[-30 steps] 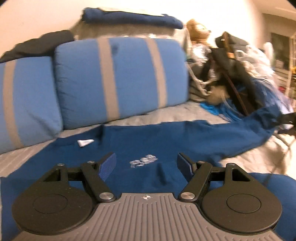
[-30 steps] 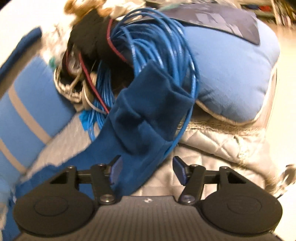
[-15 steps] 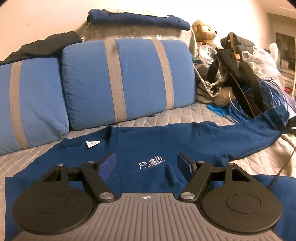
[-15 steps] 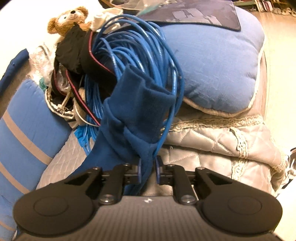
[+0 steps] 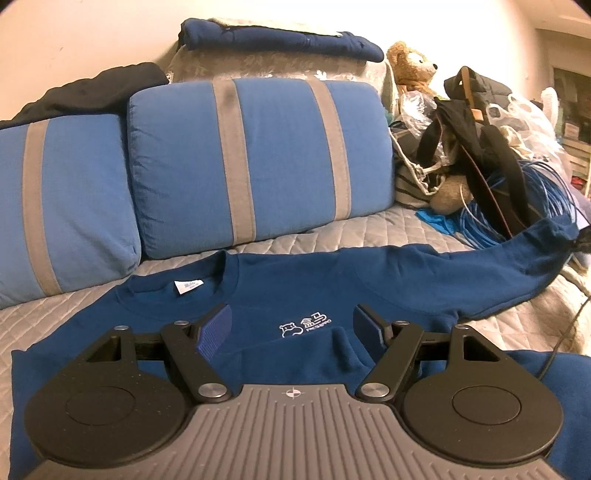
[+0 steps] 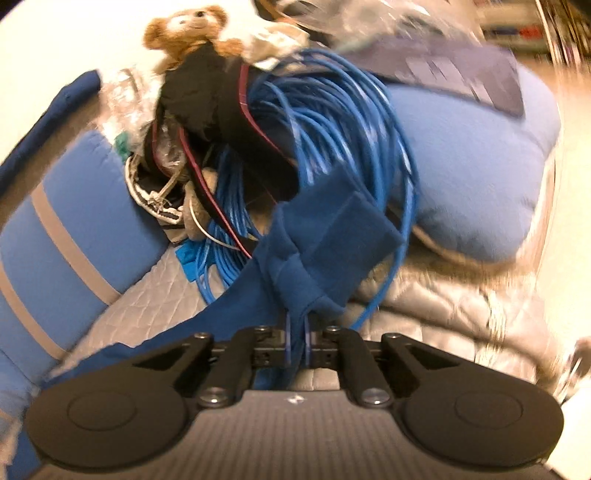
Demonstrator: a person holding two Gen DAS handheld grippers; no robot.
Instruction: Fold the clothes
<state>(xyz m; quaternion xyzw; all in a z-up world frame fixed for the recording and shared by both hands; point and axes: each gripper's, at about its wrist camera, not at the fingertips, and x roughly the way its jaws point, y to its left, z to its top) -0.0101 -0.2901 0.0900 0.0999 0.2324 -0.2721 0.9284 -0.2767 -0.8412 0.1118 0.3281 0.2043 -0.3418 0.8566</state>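
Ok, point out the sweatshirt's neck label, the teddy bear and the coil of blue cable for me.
neck label [image 5: 188,287], left wrist view, middle of the white tag inside the collar.
teddy bear [image 5: 413,72], left wrist view, on its head.
coil of blue cable [image 6: 332,122], right wrist view, on the looped strands.

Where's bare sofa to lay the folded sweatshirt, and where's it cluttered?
Free: the grey quilted cover left of the navy sweatshirt, below the striped blue cushions, and the narrow strip between cushions and collar. Crowded: the far end, where coiled blue cable, black straps and a brown teddy bear pile up; the right gripper pinches the sleeve there.
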